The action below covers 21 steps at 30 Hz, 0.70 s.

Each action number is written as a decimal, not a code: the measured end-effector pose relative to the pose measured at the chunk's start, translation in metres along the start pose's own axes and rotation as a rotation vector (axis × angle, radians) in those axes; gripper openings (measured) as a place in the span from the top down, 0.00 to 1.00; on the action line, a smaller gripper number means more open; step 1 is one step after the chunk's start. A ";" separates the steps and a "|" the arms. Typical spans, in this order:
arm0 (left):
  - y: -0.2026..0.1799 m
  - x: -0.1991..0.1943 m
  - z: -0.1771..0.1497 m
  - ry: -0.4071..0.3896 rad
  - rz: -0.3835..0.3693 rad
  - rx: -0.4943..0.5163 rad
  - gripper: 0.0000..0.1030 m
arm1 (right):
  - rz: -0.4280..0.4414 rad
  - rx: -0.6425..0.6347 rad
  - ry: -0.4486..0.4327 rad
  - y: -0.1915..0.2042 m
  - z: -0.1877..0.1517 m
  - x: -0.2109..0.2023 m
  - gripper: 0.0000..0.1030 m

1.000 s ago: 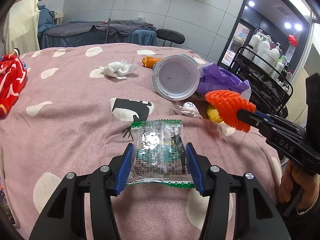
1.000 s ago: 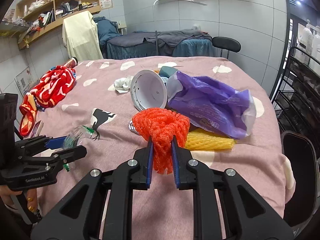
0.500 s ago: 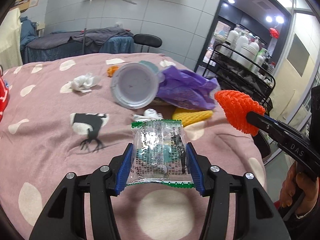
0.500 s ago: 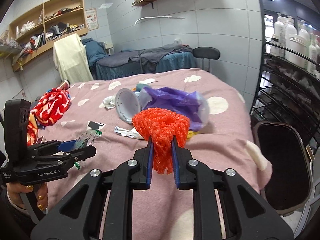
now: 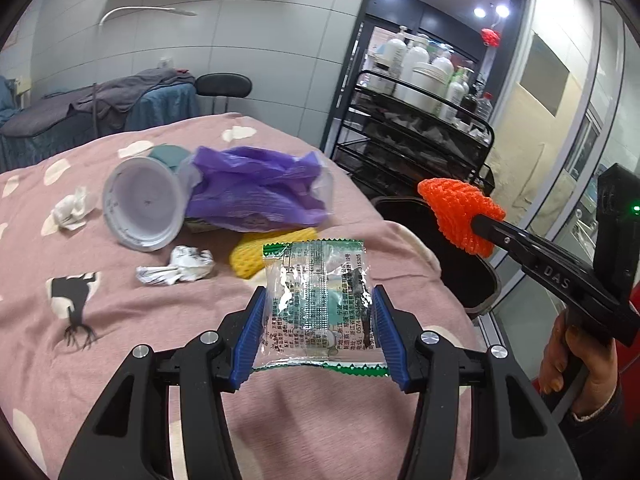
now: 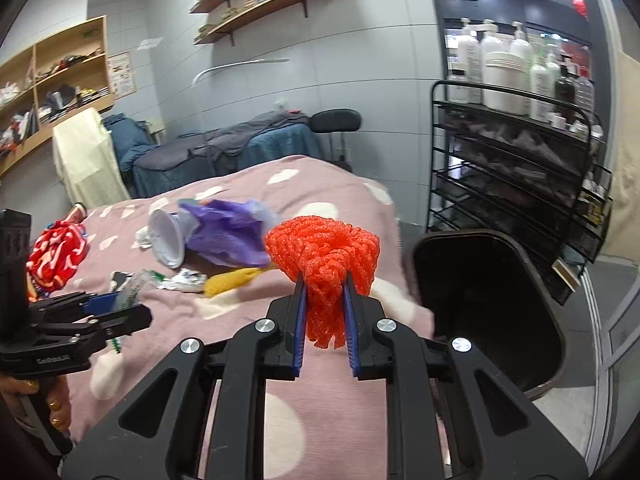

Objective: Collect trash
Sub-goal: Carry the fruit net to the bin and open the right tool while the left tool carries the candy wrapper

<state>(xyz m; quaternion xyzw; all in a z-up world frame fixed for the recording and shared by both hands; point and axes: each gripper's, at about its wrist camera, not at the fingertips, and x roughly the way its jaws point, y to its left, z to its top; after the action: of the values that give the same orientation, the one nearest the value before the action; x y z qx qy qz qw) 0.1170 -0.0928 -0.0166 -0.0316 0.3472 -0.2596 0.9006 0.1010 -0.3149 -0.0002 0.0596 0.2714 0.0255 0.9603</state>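
Right gripper clenched on orange foam net; left gripper grasping clear snack wrapper. We judge black bin, past bed's right edge, nearer right hand.

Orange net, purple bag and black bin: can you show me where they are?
orange net (image 6: 324, 252), right wrist view, on its bunched top.
purple bag (image 5: 256, 188), left wrist view, on its crumpled middle.
black bin (image 6: 552, 332), right wrist view, on its far inner wall.
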 end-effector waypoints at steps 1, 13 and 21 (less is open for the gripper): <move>-0.004 0.002 0.001 0.002 -0.008 0.009 0.49 | -0.019 0.009 -0.003 -0.007 -0.001 0.000 0.83; -0.041 0.018 0.016 0.009 -0.072 0.076 0.49 | -0.176 0.090 0.055 -0.085 -0.009 0.040 0.83; -0.055 0.027 0.020 0.018 -0.089 0.111 0.49 | -0.249 0.145 0.136 -0.121 -0.025 0.077 0.83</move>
<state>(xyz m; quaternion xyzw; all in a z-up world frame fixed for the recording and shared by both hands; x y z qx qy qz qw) 0.1223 -0.1560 -0.0044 0.0050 0.3385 -0.3186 0.8854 0.1557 -0.4257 -0.0769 0.0930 0.3424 -0.1096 0.9285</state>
